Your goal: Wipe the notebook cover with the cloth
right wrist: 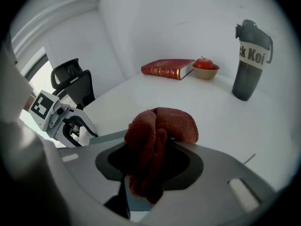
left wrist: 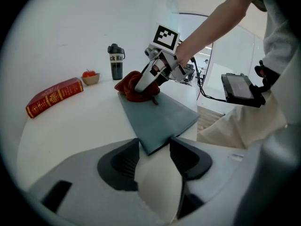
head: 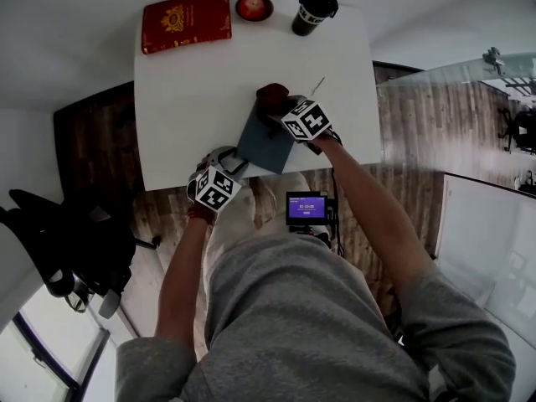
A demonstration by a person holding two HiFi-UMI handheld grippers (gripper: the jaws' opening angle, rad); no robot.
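Clamping the bunched red cloth (right wrist: 162, 126), the right gripper (right wrist: 150, 154) has its jaws closed on it, a grip its own view shows and the head view hides under the marker cube. The left gripper (left wrist: 154, 146) is spread wide, empty, with the near corner of the grey notebook (left wrist: 157, 117) just between its jaws. The left gripper view puts the cloth on the notebook's far end. From above, the notebook overhangs the near edge of the white table (head: 193, 99) — a red book (head: 186, 21), fruit bowl (head: 254, 7) and dark bottle (head: 312, 12) line the far edge.
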